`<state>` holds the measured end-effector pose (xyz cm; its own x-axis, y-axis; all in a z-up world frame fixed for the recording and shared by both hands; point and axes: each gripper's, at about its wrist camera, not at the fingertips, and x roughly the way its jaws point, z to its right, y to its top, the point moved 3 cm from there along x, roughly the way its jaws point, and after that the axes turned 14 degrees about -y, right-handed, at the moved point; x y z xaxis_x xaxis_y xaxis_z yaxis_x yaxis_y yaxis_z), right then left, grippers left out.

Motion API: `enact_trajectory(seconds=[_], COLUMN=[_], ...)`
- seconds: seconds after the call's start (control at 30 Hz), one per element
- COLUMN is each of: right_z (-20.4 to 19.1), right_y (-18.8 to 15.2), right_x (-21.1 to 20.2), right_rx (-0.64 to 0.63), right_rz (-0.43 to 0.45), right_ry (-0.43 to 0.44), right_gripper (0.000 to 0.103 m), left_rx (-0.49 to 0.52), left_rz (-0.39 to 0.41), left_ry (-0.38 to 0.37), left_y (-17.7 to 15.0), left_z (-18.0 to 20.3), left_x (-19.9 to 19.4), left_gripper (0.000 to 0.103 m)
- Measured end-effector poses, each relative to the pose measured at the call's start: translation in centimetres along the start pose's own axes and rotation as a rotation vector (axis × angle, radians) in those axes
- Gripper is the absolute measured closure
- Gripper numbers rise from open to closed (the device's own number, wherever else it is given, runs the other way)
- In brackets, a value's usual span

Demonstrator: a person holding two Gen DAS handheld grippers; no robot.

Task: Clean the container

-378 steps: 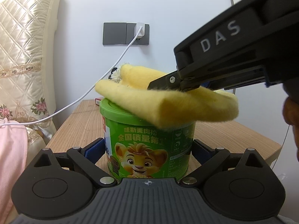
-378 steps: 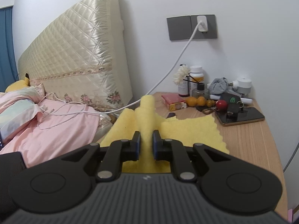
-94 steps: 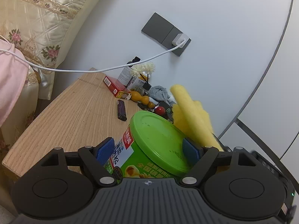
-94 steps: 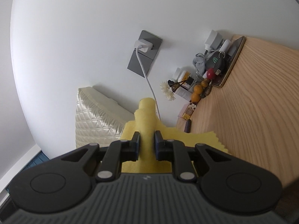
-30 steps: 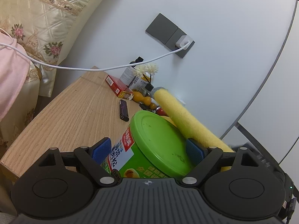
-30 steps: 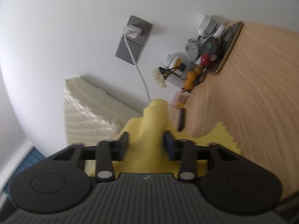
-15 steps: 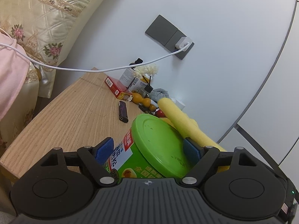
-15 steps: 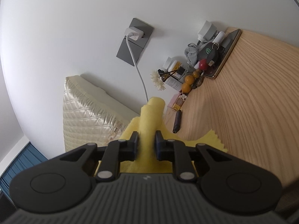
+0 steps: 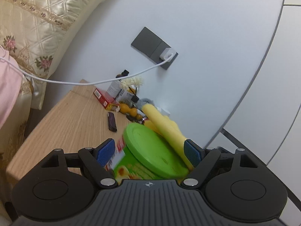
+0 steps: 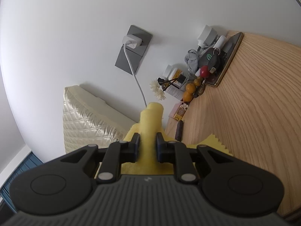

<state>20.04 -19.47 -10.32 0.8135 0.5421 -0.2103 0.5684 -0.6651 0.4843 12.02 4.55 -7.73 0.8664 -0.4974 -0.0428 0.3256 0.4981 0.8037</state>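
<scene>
1. the green container [image 9: 143,162] sits between the blue pads of the left gripper [image 9: 149,150], low in the middle of the left wrist view, above the wooden bedside table [image 9: 71,120].
2. it is a squat round tub lying tilted: its axis runs from about 7 o'clock up to 1 o'clock, with the lid end leaning away toward the wall.
3. its lid [image 9: 154,150] is flat, bright green and shows as a slanted oval with a few small marks; the side below carries a printed label with a red and white patch at 9 o'clock and yellowish artwork, blurred.
4. the left gripper's jaws are closing with the tub between them; whether the pads press on its sides i cannot tell.
5. a rolled yellow cloth [image 9: 165,130] lies along the lid's rim at 2 o'clock, its long axis running from 11 o'clock down to 5 o'clock.
6. the right gripper [image 10: 147,146] is pinched narrow on that yellow cloth [image 10: 149,130], whose roll sticks straight out at 12 o'clock past the fingertips, with a zigzag-edged flap hanging at 4 o'clock.
7. at the table's back edge, by the wall, stand a red box [image 9: 105,98], a dark lighter [image 9: 112,121], small orange gourds [image 9: 129,111] and a phone [image 10: 227,56] with a car key [image 10: 209,59] on it.
8. a white cable [image 9: 94,82] droops from the wall charger [image 9: 166,53] toward the bed.
</scene>
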Motion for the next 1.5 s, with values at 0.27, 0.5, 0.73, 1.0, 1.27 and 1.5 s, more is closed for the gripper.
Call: enact_trajectory(seconds=[0.27,0.5,0.73,1.0,1.27,1.5], right_z=[0.3,0.3,-0.2,0.2,0.3,0.0], right_y=[-0.3,-0.6,-0.9,0.3,0.2,-0.2], right_x=[-0.6,-1.8,-2.7,0.4,-1.9,-3.8], right_rx=[0.025,0.021,-0.007,0.002,-0.026,-0.088], right_rz=[-0.006,0.000,0.047,-0.009,-0.015,-0.034], right_ry=[0.002,-0.010,-0.034,-0.002,-0.005,-0.004], right_gripper=[0.084,0.084,0.084,0.085,0.085,0.085], left_rx=[0.006,0.023,0.032,0.056,0.065,0.054], left_rz=[0.025,0.010,-0.012,-0.018,-0.019,-0.023], left_ry=[0.110,0.158,0.137,0.130,0.129,0.116], left_y=[-0.2,0.0,-0.1,-0.1,-0.1,0.0], left_z=[0.5,0.2,0.2,0.3,0.3,0.0], left_x=[0.4,1.4,1.8,1.8,1.8,1.7], left_gripper=[0.047,0.050,0.050,0.050,0.050,0.049])
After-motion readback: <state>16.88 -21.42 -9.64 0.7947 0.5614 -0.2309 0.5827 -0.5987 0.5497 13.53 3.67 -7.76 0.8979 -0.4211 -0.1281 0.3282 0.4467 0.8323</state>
